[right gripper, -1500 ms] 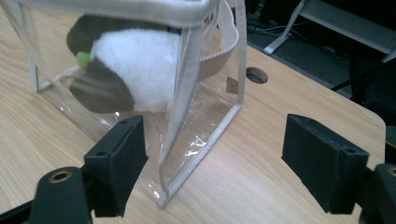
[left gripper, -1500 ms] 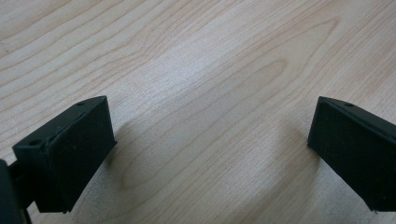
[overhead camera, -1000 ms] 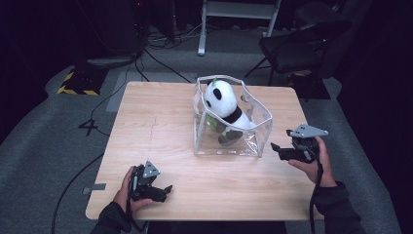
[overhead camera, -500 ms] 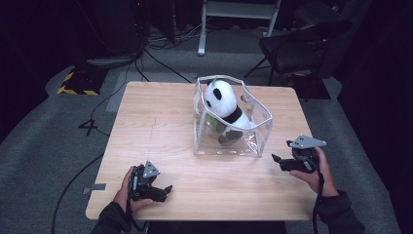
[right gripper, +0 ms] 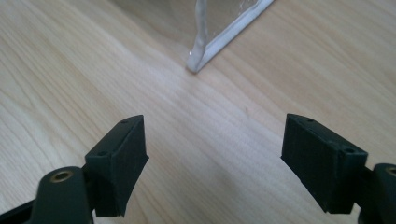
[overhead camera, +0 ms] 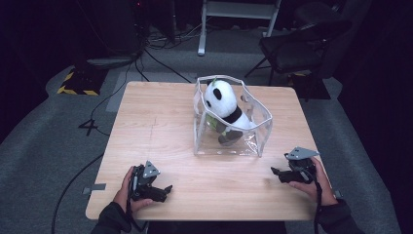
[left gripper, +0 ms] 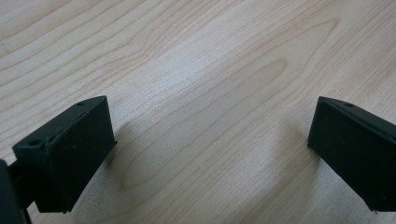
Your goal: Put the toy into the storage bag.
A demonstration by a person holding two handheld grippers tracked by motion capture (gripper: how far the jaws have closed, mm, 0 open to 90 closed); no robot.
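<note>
high view | right gripper [overhead camera: 275, 171] near pouch [overhead camera: 229, 146] corner | jaws apart, empty

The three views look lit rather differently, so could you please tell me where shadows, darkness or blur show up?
High view: the table is brightly lit, the floor and room around it dark. Left gripper view: soft shadows lie on the wood beside both open jaws of the left gripper. Right gripper view: the clear bag corner is slightly blurred, the right gripper sharper.
</note>
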